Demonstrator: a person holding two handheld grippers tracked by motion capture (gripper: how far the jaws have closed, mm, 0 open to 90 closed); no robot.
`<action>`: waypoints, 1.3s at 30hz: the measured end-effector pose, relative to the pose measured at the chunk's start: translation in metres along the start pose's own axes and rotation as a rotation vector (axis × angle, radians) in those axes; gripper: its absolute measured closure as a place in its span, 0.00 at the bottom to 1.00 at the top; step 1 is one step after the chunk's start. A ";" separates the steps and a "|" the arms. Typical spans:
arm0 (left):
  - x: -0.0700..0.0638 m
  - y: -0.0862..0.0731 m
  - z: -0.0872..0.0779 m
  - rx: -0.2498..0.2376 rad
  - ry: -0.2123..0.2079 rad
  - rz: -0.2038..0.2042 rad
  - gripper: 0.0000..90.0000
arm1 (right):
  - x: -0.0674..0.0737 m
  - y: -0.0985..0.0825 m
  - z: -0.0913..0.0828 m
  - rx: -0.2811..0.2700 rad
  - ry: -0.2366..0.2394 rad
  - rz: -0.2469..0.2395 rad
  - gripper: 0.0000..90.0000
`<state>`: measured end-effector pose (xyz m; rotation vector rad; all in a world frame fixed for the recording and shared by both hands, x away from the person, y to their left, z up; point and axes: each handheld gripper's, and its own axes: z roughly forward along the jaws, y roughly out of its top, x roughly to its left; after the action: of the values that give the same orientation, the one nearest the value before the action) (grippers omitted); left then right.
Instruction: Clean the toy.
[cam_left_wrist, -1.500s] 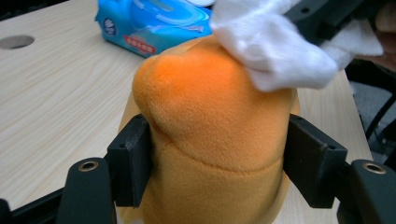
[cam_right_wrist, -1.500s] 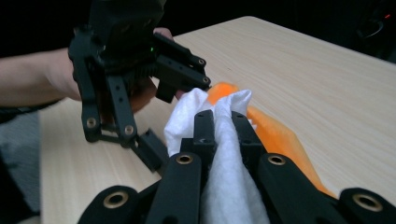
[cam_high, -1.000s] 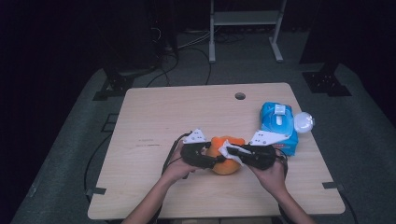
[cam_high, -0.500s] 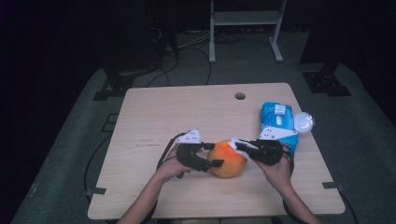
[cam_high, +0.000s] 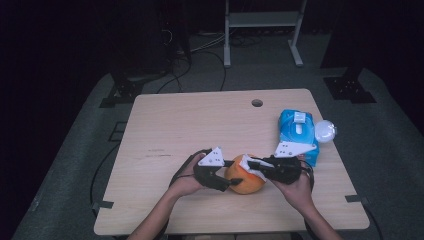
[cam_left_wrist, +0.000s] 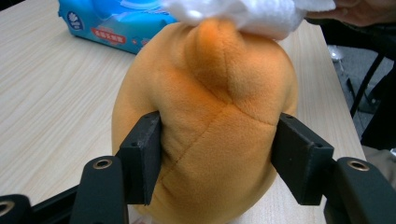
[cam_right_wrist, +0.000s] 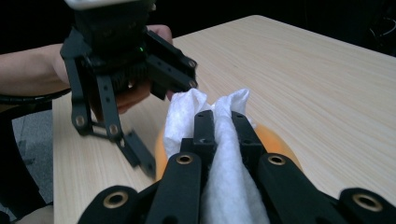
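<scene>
I've got the orange plush toy (cam_high: 245, 176) sitting near the front edge of the tabletop (cam_high: 200, 120), and my left gripper (cam_left_wrist: 215, 154) braces it so it can't slide while I wipe. Its 2 jaws have just been closing and now press into the plush's sides, half spread. My right gripper (cam_right_wrist: 223, 133) has its jaws clamped tight on the white wipe (cam_right_wrist: 224, 186), laid over the toy's top.
</scene>
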<state>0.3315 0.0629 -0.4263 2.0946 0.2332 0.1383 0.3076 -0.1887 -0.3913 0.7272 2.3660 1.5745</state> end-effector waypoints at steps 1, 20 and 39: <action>-0.001 0.000 0.000 -0.001 -0.002 0.004 0.43 | 0.000 0.003 0.002 0.001 0.002 0.004 0.91; 0.004 -0.003 0.001 -0.028 -0.011 -0.054 0.42 | -0.039 -0.025 -0.024 0.046 -0.077 0.164 0.91; 0.015 -0.002 -0.002 -0.044 0.055 -0.240 0.42 | -0.024 0.001 -0.004 0.025 -0.066 0.078 0.91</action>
<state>0.3452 0.0685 -0.4271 2.0038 0.5071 0.0560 0.3269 -0.2036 -0.3913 0.8729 2.3409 1.5287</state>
